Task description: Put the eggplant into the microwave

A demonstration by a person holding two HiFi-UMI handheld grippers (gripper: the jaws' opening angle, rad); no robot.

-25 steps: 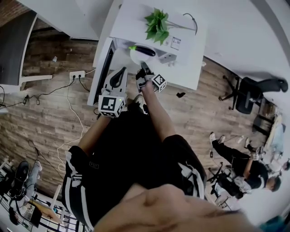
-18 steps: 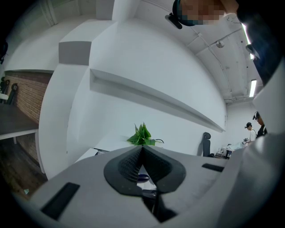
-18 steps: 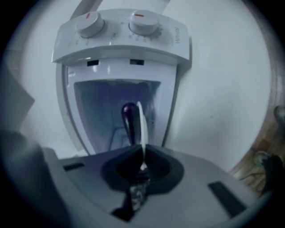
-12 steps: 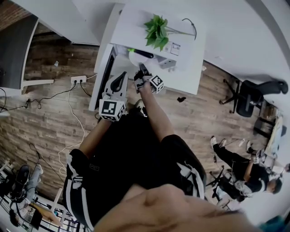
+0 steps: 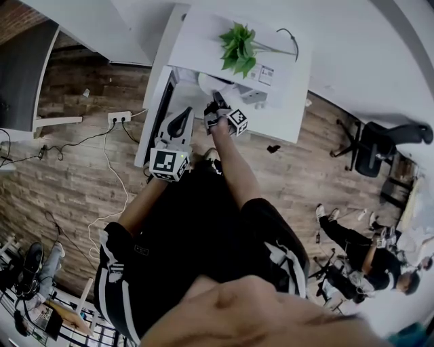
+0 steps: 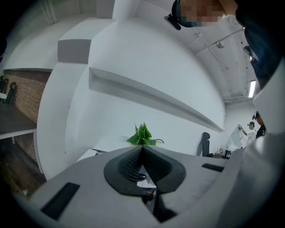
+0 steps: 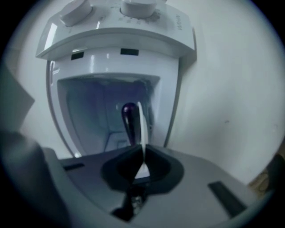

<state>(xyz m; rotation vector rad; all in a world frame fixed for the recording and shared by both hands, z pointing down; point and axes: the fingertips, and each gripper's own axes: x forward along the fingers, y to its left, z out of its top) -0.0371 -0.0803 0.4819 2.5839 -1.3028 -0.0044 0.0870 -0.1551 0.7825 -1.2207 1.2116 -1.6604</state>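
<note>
We see the microwave [image 7: 133,58] standing open on the white desk [image 5: 291,112], its dark door [image 5: 163,101] swung out over the desk's left edge and its knobs [image 7: 75,11] beside the opening. The dark purple eggplant [image 7: 129,121] lies on a white plate [image 7: 142,127], and we see both against the lit inside of the oven, at its mouth. We cannot tell whether the plate rests on the oven floor. The right gripper [image 7: 143,148] has its fingers closed on the near rim of that plate, which shows edge-on between them. The left gripper [image 6: 142,148] hangs just beside the open door, near the desk's front left corner, with its fingers pressed together on nothing. A leafy green plant [image 5: 239,46] stands on the white top further back. On the wooden floor left of the desk lies a power strip [image 5: 116,116] with cables, and well off to the right are an office chair [image 5: 380,139] and a person [image 5: 359,251] sitting on the floor.
</note>
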